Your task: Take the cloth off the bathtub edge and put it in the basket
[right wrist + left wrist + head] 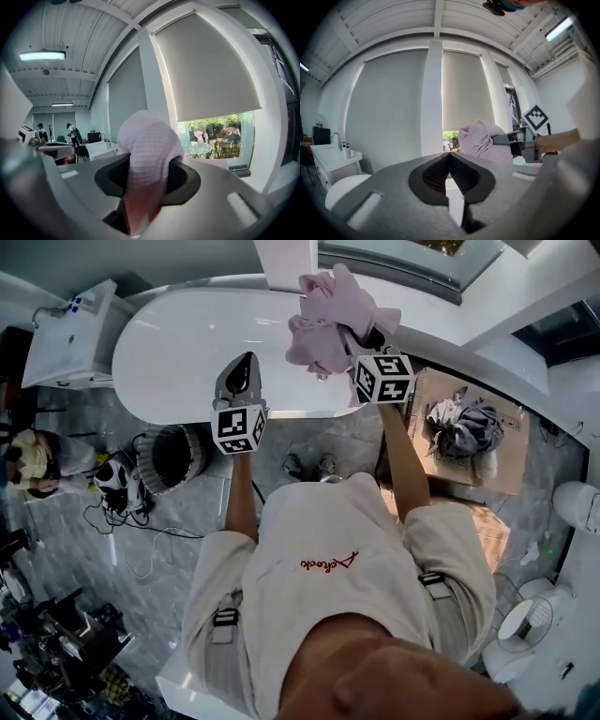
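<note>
The bathtub (178, 343) top lies open under my left gripper (244, 367) and right gripper (360, 341). The pink cloth (328, 315) bulks around the right one's tips. To its right stands a cardboard box (511, 460) heaped with grey clothes (461, 426). Left of my left gripper, a round dark basket (178, 457) stands open-topped.

surface: grey floor (309, 432) | bathtub (178, 343): beneath left gripper (244, 367) | basket (192, 442): left of left gripper | cardboard box (511, 460): right of right gripper (352, 336)

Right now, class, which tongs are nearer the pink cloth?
Right. The right tongs grip the pink cloth; the left tongs hang shut and empty, apart to its left.
</note>
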